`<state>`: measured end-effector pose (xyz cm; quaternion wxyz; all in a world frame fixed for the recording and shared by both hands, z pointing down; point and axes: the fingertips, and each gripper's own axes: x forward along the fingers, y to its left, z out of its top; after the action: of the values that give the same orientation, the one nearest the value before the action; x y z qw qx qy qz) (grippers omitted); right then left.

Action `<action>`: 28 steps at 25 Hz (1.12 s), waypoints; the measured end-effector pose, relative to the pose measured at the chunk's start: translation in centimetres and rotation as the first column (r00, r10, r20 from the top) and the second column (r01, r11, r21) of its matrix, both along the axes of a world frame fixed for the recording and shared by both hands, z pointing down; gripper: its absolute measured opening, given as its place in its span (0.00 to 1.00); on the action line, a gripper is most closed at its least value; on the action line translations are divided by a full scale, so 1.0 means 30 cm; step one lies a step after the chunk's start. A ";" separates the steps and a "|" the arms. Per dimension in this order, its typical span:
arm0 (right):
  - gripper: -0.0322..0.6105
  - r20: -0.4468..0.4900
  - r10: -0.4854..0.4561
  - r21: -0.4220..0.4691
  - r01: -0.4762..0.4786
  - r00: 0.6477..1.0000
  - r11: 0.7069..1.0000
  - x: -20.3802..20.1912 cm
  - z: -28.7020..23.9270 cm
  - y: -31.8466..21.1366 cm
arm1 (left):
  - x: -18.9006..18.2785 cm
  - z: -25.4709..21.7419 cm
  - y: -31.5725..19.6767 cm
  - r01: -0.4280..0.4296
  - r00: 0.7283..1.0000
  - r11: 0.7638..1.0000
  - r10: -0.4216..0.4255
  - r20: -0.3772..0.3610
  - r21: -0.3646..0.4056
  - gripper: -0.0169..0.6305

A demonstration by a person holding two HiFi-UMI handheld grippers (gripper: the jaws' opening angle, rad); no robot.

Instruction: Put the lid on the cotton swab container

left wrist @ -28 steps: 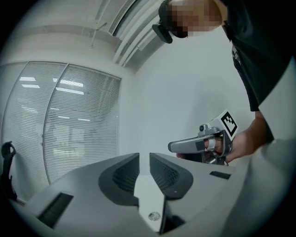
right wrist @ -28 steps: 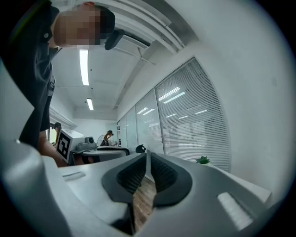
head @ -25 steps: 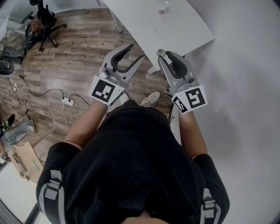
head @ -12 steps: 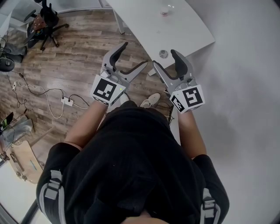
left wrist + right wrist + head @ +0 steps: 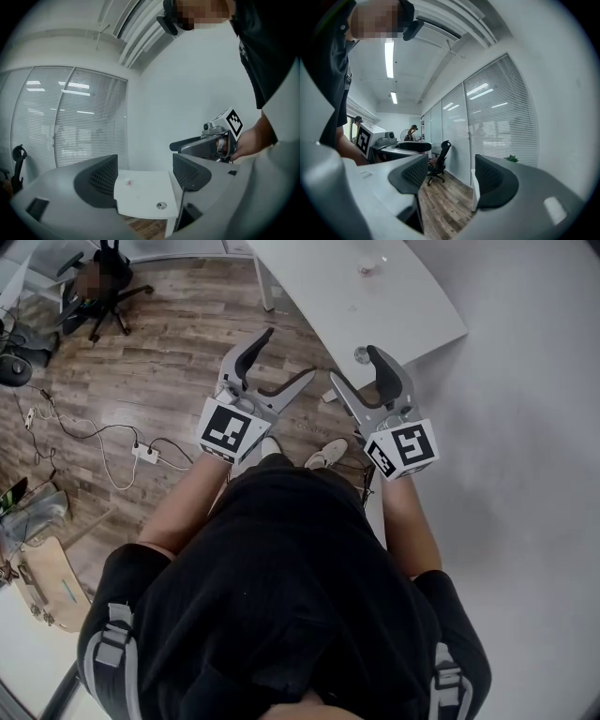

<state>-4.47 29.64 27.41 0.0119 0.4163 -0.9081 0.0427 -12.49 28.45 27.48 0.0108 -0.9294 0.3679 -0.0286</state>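
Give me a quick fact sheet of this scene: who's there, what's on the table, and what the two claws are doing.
person: stands before a white table, one claw tool in each hand
left claw: open, has just been opening, nothing in it
right claw: open, has just been opening, nothing in it
container: small, far back on the table
lid: round, near the table's front edge, apart from the container
task state: lid not yet on
floor: wood planks, with cables
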 end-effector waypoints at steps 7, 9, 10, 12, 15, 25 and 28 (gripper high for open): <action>0.53 0.002 0.010 -0.010 -0.010 1.000 1.000 -0.113 0.013 0.009 | -0.119 0.013 0.008 -0.004 1.000 1.000 0.004 0.011 -0.013 0.57; 0.53 -0.001 0.011 -0.010 -0.011 1.000 1.000 -0.137 0.015 0.023 | -0.147 0.018 0.017 -0.003 1.000 1.000 0.003 0.011 -0.015 0.57; 0.53 -0.003 0.010 -0.010 -0.010 1.000 1.000 -0.148 0.015 0.029 | -0.160 0.020 0.021 -0.002 1.000 1.000 0.002 0.010 -0.015 0.57; 0.53 -0.010 0.007 -0.012 -0.007 1.000 1.000 -0.171 0.013 0.028 | -0.185 0.021 0.016 0.001 1.000 1.000 -0.001 0.008 -0.017 0.57; 0.53 -0.017 -0.001 -0.024 0.001 1.000 1.000 -0.183 0.030 -0.005 | -0.195 0.035 -0.017 0.007 1.000 1.000 -0.007 0.002 -0.029 0.57; 0.53 -0.014 -0.025 -0.043 0.025 1.000 0.999 -0.132 0.086 -0.279 | -0.137 0.095 -0.261 0.019 1.000 0.998 -0.018 0.020 -0.056 0.57; 0.53 -0.018 -0.025 -0.040 0.025 1.000 0.999 -0.095 0.086 -0.383 | -0.096 0.096 -0.366 0.014 1.000 0.998 -0.012 0.029 -0.057 0.57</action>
<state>-7.31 18.13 30.00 0.0289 0.4050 -0.9121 0.0569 -15.36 17.46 30.35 -0.0106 -0.9264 0.3727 -0.0524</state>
